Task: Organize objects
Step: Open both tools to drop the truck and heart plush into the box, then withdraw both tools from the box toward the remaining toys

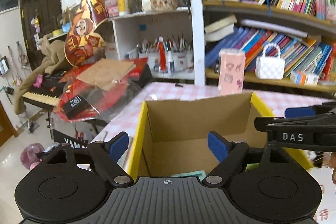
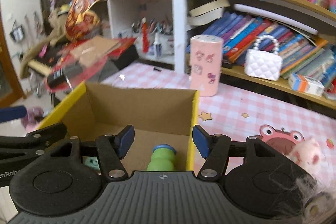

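An open cardboard box (image 1: pixel 199 117) with yellow outer sides stands on the pink checked tablecloth; it also shows in the right wrist view (image 2: pixel 138 106). My left gripper (image 1: pixel 168 146) is open and empty, straddling the box's left wall. My right gripper (image 2: pixel 163 141) is open and empty, straddling the box's right wall; it enters the left wrist view from the right (image 1: pixel 294 129). A green bottle with a blue cap (image 2: pixel 161 157) lies in the box below my right gripper. A mint-green item (image 1: pixel 193 174) lies on the box floor, also partly seen in the right wrist view (image 2: pixel 90 162).
A pink cylinder with stickers (image 2: pixel 205 64) stands on the table behind the box. A pink plush toy (image 2: pixel 308 152) lies at the right on a frog print. Bookshelves with books and a white quilted handbag (image 2: pixel 263 63) line the back. A cluttered keyboard (image 1: pixel 42 96) stands left.
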`<state>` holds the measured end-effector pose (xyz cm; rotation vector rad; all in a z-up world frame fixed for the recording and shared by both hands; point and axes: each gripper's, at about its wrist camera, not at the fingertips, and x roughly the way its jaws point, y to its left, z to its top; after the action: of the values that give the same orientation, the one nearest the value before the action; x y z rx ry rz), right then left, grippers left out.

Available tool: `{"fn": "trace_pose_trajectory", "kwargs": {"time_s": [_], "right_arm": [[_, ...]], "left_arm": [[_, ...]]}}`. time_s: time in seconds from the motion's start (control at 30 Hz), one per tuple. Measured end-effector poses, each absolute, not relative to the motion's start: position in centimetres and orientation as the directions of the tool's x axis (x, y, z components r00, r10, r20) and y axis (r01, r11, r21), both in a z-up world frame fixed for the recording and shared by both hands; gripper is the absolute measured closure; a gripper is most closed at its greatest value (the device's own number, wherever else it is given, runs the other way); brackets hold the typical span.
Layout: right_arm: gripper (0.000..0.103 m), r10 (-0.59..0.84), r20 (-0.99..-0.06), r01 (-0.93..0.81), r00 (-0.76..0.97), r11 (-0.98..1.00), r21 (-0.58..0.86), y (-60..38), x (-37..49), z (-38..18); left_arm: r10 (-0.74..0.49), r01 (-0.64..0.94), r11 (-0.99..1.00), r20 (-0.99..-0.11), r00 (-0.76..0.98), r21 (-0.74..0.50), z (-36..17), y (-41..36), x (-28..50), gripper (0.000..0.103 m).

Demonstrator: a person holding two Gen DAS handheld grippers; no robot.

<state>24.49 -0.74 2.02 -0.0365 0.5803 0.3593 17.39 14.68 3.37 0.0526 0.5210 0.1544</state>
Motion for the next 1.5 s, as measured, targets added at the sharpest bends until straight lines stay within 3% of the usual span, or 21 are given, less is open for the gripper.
{"fn": "trace_pose_trajectory", "kwargs": {"time_s": [0.33,0.93,1.5], "right_arm": [[0.044,0.283,-0.516,-0.272,0.809,0.957,0.098,-2.0,17.6,3.3],[0.038,0.162,-0.658,-0.186,0.736,0.982,0.033,-1.8,3.9,-1.6],[0.032,0.016,-0.684,0.007,0.729,1.0,0.031,-6.4,-1.5,-2.4]], "left_arm": [[0.147,-0.115,0.989,-0.499,0.854,0.093,3.3,15.0,12.0,0.017],[0.1,-0.078,0.995,-0.628,0.772,0.063,-0.5,14.7,1.7,0.012],[-0.056,0.14,0.987,-0.664,0.746,0.075,-1.6,9.4,-0.1,0.011]]}}
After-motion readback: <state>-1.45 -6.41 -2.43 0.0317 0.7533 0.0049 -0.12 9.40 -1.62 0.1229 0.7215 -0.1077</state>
